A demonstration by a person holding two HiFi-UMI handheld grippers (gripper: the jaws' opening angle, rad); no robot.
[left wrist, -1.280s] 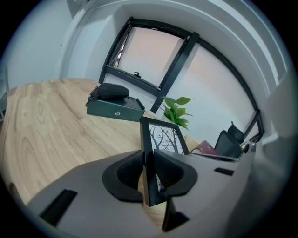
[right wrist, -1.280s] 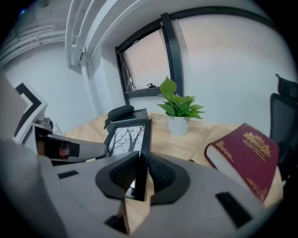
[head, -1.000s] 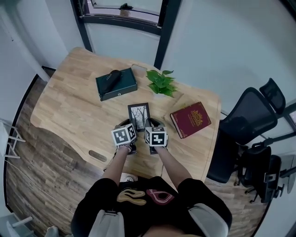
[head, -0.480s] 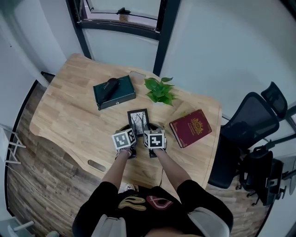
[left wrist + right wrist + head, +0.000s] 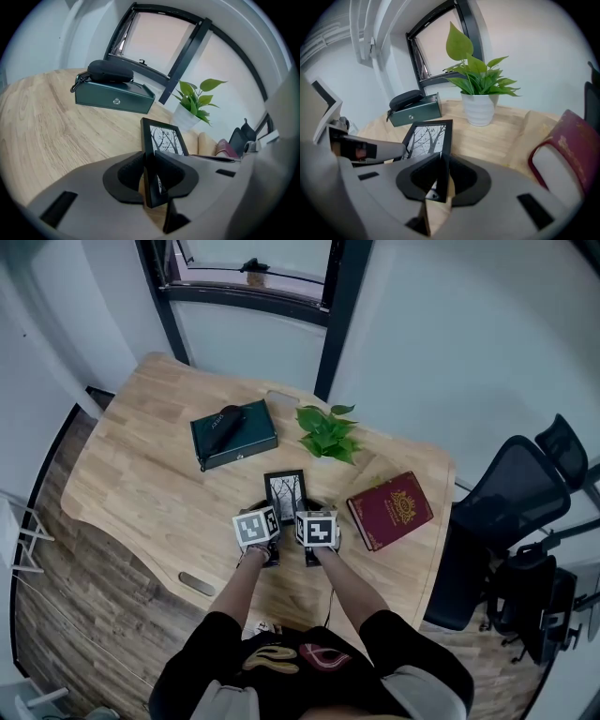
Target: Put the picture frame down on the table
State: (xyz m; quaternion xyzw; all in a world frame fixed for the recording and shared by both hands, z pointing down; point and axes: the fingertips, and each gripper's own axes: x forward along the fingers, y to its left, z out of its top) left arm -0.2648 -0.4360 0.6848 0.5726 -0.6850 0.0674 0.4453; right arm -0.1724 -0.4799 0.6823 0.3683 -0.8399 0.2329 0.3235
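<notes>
A small black picture frame (image 5: 286, 491) with a bare-tree print is held face up just above the wooden table (image 5: 131, 474), in front of the person. My left gripper (image 5: 270, 514) is shut on the frame's left edge (image 5: 149, 154). On the frame's right edge (image 5: 443, 145) my right gripper (image 5: 305, 514) is shut as well. The tree print (image 5: 168, 139) shows beyond the left jaws, and the same print (image 5: 424, 139) lies left of the right jaws. The frame's near end is hidden by the marker cubes in the head view.
A dark green box (image 5: 234, 434) with a black case on top sits at the back left. A potted plant (image 5: 326, 432) stands just behind the frame. A red book (image 5: 390, 508) lies to the right. An office chair (image 5: 511, 512) stands off the table's right edge.
The view has shifted a little; both grippers and the frame have stayed together and sit slightly nearer the person and lower. Both grips are unchanged.
</notes>
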